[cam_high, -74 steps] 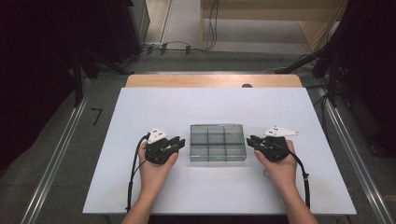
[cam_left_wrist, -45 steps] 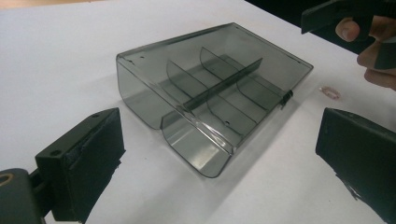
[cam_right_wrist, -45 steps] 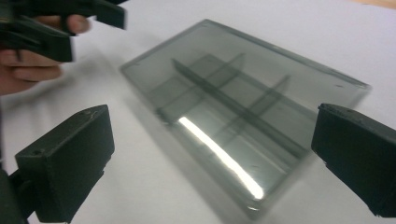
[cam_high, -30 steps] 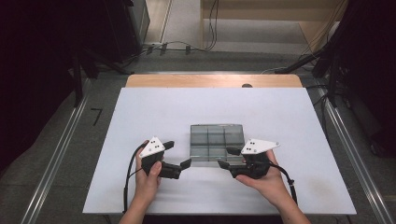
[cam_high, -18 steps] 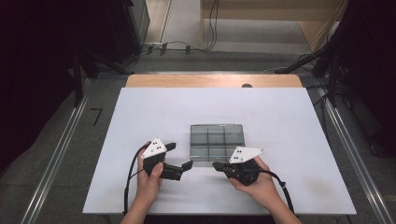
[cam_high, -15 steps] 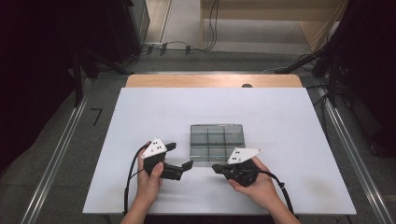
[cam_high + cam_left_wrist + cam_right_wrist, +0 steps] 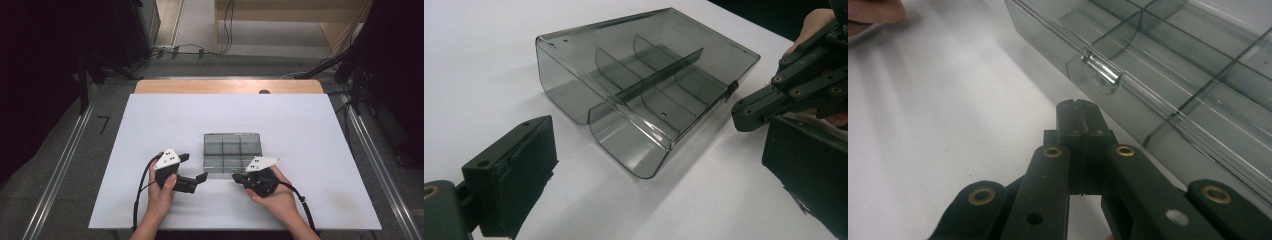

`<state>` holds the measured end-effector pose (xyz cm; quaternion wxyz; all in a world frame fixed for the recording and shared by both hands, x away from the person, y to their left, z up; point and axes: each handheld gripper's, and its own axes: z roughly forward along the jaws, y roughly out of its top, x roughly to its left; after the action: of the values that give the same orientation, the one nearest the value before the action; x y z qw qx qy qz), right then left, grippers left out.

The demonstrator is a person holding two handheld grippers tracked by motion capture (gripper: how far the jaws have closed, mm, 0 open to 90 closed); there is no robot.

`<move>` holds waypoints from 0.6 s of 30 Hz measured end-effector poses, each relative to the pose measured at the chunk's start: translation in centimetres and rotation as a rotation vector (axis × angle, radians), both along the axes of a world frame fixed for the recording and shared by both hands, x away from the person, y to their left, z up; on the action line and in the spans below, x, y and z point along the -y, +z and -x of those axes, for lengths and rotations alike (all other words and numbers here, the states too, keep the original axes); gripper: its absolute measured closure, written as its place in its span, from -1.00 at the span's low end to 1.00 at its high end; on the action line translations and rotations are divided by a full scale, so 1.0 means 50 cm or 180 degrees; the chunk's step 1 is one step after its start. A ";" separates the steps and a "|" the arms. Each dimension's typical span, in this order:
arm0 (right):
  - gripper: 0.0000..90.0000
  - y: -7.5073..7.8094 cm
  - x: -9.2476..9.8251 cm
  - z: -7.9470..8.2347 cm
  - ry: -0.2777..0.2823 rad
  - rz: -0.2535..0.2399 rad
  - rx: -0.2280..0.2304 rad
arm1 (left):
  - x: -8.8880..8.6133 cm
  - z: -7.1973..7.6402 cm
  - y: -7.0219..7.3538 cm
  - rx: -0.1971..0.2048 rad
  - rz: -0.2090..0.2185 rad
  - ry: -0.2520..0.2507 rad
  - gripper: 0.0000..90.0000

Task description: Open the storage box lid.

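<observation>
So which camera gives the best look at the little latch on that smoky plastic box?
The right gripper view: the latch sits close up on the box's front edge. The left gripper view shows it small; from the high view it is too tiny to discern.

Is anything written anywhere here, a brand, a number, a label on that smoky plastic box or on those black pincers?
"7": a dark mark shaped like that digit on the grey floor left of the table; it may be mere tape.
Divided box: no writing.
Left gripper and right gripper: none legible.
</observation>
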<state>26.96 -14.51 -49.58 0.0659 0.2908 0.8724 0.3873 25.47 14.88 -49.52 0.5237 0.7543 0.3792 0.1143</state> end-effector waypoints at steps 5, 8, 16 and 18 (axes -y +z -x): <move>0.97 -0.004 -0.002 -0.004 -0.0059 0.0042 0.0039 | 0.001 0.000 -0.002 -0.0010 -0.0022 0.0011 -0.97; 0.97 -0.006 -0.001 -0.007 -0.0095 0.0066 0.0055 | 0.002 0.001 -0.003 -0.0003 -0.0037 0.0024 -0.97; 0.97 -0.008 0.000 -0.007 -0.0104 0.0032 0.0095 | 0.006 -0.001 -0.007 -0.0018 -0.0071 0.0027 -0.97; 0.97 -0.007 0.000 -0.007 -0.0094 0.0016 0.0093 | 0.007 -0.002 -0.008 -0.0014 -0.0077 0.0022 -0.97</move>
<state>27.30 -14.53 -49.95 0.0852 0.2978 0.8679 0.3883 25.55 14.55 -49.89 0.5132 0.7595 0.3815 0.1191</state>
